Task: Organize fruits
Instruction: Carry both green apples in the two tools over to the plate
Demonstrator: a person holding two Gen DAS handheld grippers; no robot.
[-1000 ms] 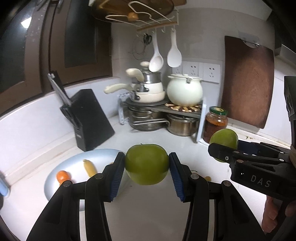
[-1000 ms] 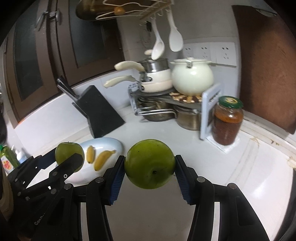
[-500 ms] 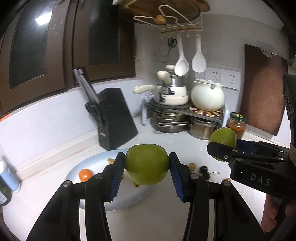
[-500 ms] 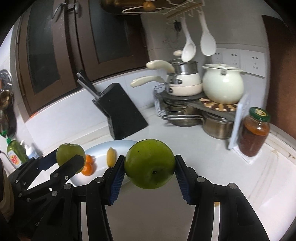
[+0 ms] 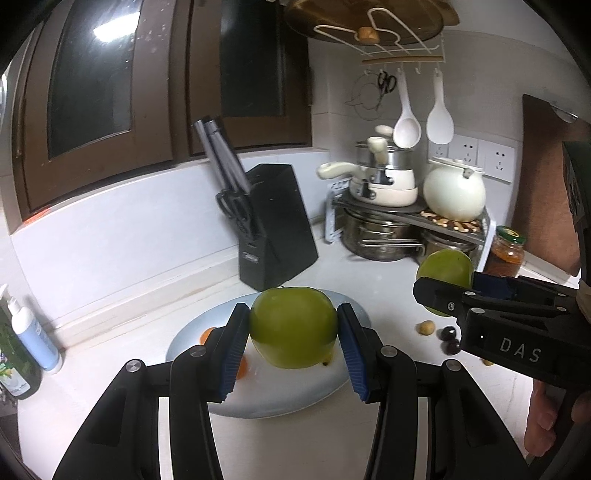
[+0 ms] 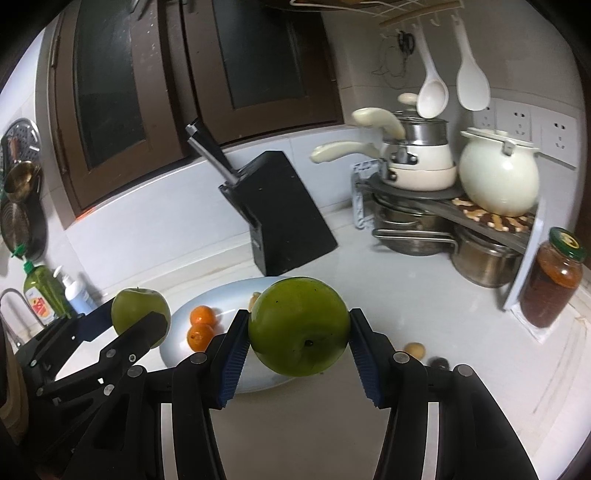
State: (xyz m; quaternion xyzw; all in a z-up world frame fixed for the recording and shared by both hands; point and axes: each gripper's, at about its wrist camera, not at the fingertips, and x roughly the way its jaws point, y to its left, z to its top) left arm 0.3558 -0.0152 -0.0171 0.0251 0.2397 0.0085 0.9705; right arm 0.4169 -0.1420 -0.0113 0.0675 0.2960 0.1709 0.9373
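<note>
Partly, left apple [image 5: 293, 326] hides plate [image 5: 280, 395] fruit.

A: Dim kitchen, cool overhead light; a bright glare patch on the dark cabinet glass [image 5: 99, 35] at upper left of left wrist view; heavy fisheye bend, black vignette at all corners.

B: Sharpness? Green apple [image 5: 293, 326] crisp in the foreground w/ soft sheen; knife block [image 6: 284, 210] and pots [image 6: 417, 162] smeared by motion blur in right wrist view.

A: White counter [image 6: 424, 295] reflects light evenly; shadows weak, soft under the plate [image 5: 295, 402]; bkgd colours muted, grainy.
</note>
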